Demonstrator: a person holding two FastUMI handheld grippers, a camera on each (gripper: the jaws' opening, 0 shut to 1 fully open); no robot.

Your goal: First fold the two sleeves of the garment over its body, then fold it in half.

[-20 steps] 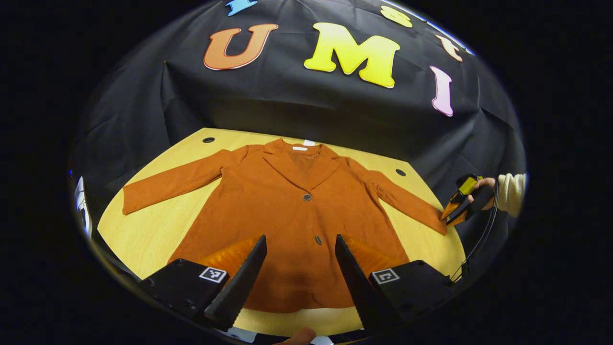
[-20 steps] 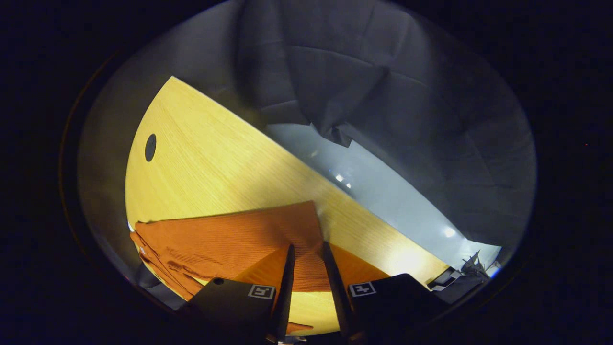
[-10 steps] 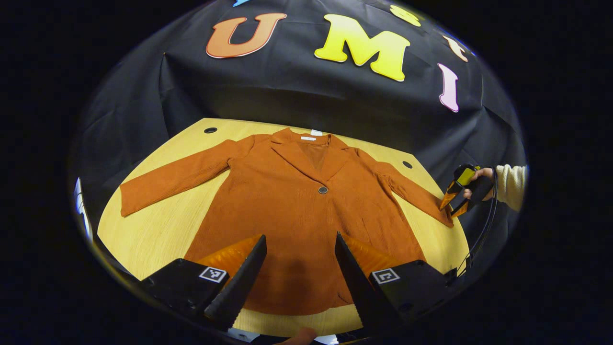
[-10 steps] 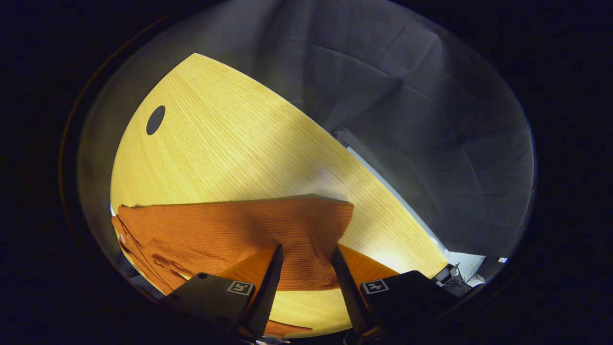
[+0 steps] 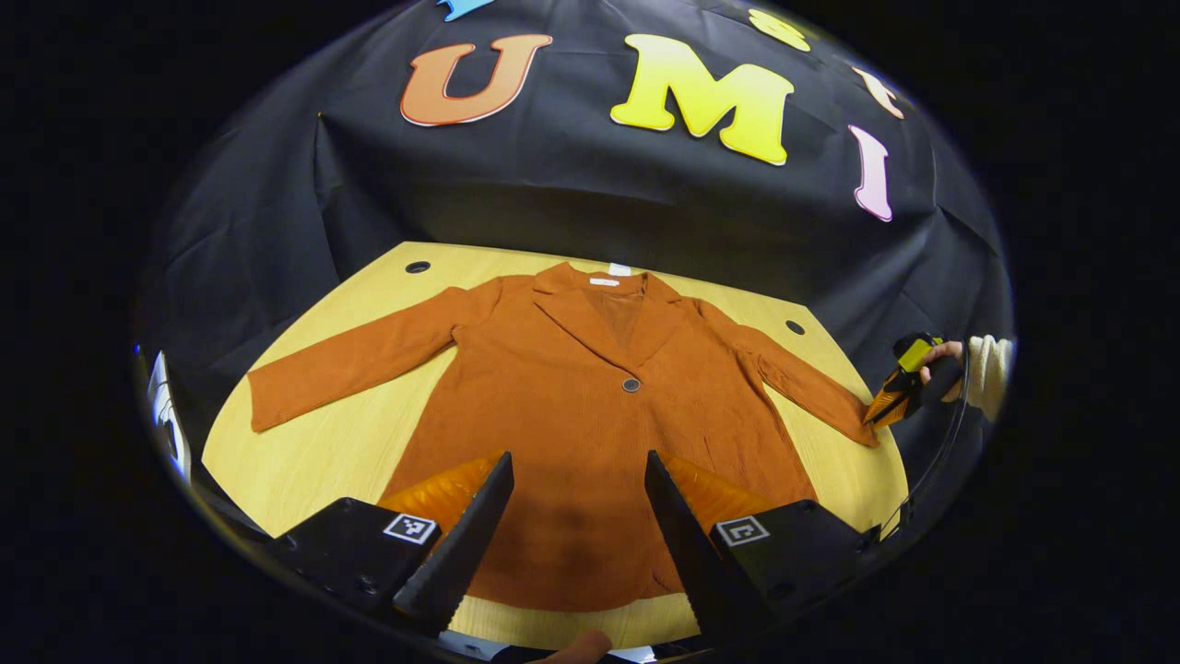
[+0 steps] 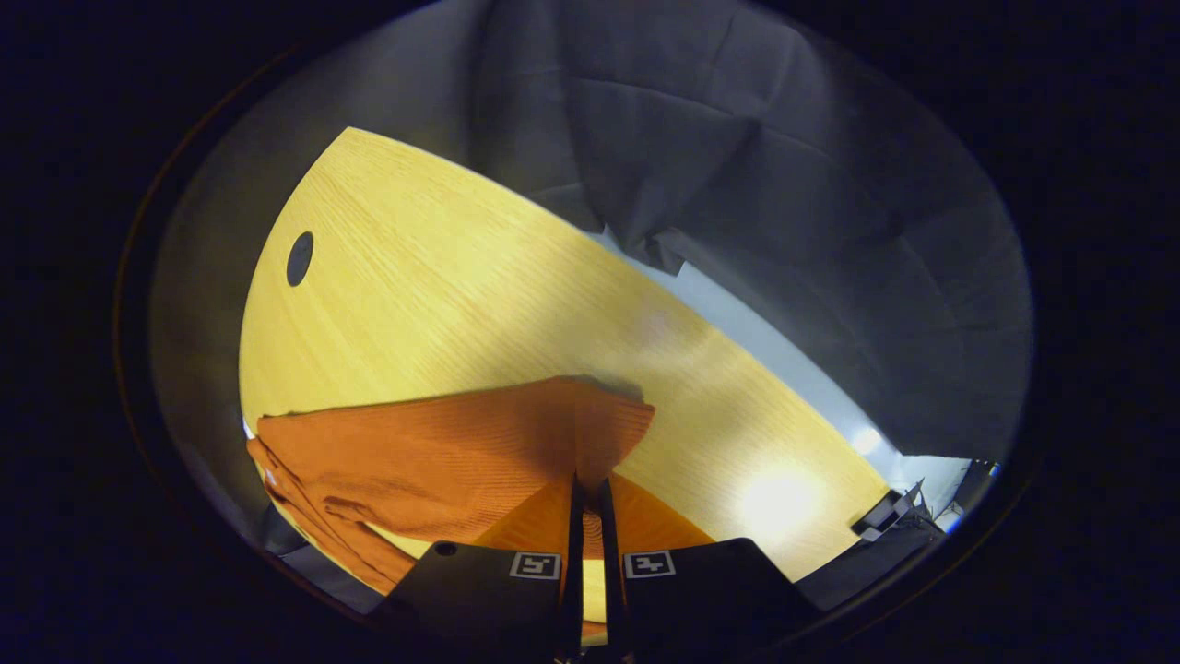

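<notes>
A rust-orange jacket (image 5: 572, 406) lies flat, front up, on the yellow wooden table (image 5: 304, 461), both sleeves spread out. My left gripper (image 5: 576, 461) hangs open above the jacket's lower body, near the hem, holding nothing. At the far right my right gripper (image 5: 890, 406) meets the cuff of the right sleeve (image 5: 811, 392). In the right gripper view the right gripper (image 6: 587, 480) is shut on that sleeve (image 6: 442, 452), whose cuff bunches up slightly at the fingers. The left sleeve (image 5: 350, 360) lies straight towards the table's left edge.
A hand (image 5: 940, 355) in a cream cuff (image 5: 991, 378) holds the right gripper. Round holes (image 5: 418, 267) (image 5: 795, 326) (image 6: 299, 258) sit near the table's back edge. Past the table's right edge lies pale floor (image 6: 793, 369). Black cloth closes the back.
My right gripper's fingers have closed from open onto the right sleeve's cuff, lifting its edge a little. The left gripper has stayed open over the hem, drifting slightly.
</notes>
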